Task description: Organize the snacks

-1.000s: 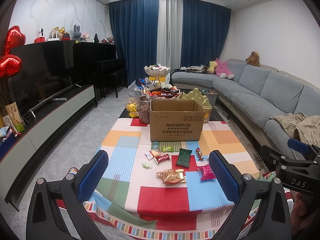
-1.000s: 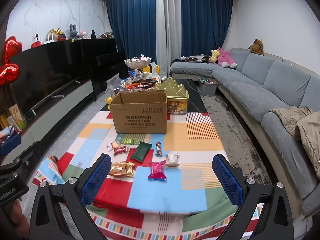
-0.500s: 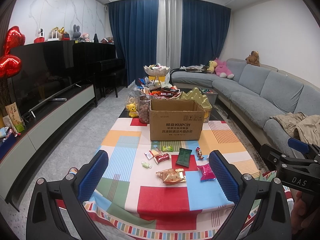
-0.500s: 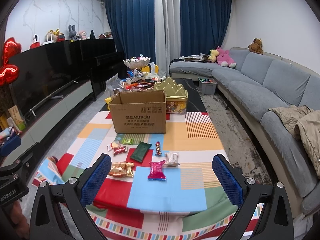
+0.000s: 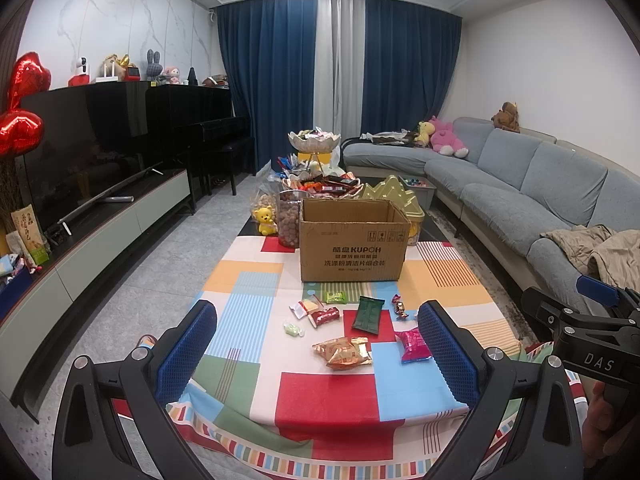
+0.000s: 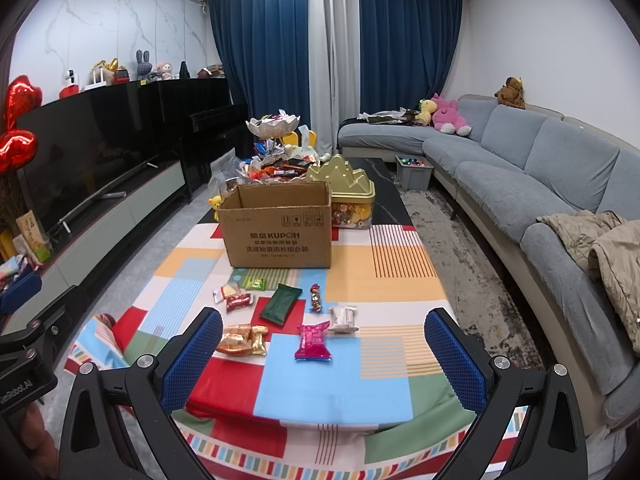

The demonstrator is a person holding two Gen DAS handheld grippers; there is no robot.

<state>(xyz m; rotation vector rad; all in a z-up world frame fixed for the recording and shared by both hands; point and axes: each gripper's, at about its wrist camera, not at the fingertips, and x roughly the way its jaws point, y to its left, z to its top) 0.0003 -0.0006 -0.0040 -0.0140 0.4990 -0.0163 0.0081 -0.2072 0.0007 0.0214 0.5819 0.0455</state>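
Observation:
Several snack packets lie on the colourful tablecloth (image 5: 328, 396) in front of an open cardboard box (image 5: 354, 250): a gold packet (image 5: 343, 353), a pink packet (image 5: 413, 345), a dark green packet (image 5: 369, 314) and a red packet (image 5: 323, 316). In the right wrist view the box (image 6: 280, 232), gold packet (image 6: 242, 340), pink packet (image 6: 314, 342) and a clear packet (image 6: 344, 319) show. My left gripper (image 5: 318, 350) and my right gripper (image 6: 324, 354) are both open and empty, held above the table's near edge.
Behind the box stand a gold tin (image 6: 346, 192), a jar of nuts (image 5: 289, 220), a yellow bear (image 5: 265, 221) and a heap of snacks. A grey sofa (image 6: 540, 184) runs along the right, a TV cabinet (image 5: 100, 232) along the left.
The right wrist view has shifted very slightly; the snacks and the box have not moved. Both grippers stay open.

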